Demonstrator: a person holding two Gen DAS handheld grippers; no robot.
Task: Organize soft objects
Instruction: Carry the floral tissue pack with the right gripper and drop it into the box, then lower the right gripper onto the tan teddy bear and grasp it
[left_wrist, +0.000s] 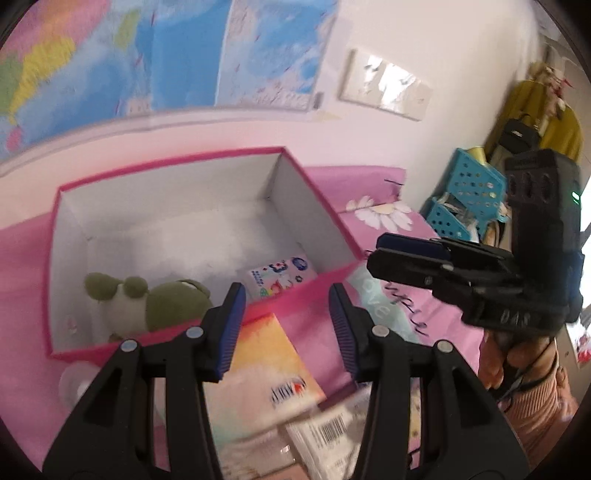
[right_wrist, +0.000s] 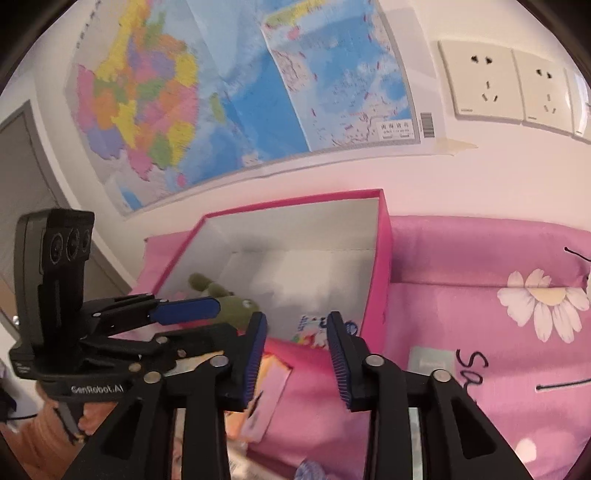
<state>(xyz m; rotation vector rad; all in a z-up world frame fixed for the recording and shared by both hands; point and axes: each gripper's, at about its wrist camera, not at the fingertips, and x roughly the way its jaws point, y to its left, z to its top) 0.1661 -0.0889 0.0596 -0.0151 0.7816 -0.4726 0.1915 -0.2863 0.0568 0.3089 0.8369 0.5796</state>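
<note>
while both grippers hang empty over the bed, the next soft packs lie just below and in front of the left gripper (left_wrist: 286, 325), on the near side of the pink box (left_wrist: 325, 275).

left jaws stand partly apart with nothing between them; right under them lies a yellow tissue pack (left_wrist: 269, 365), its long axis running away toward the box wall, with a white barcoded pack (left_wrist: 328, 428) beside it, so the left hand looks the nearer one. the right gripper (right_wrist: 297, 350) is also partly open and empty, aimed at the box's near corner. a plush frog (left_wrist: 162, 302) and a small printed pack (left_wrist: 282, 277) already sit inside the box. only the left view shows the barcoded pack clearly; the right view shows the left gripper side-on and a daisy-print sheet (right_wrist: 517, 332).
</note>
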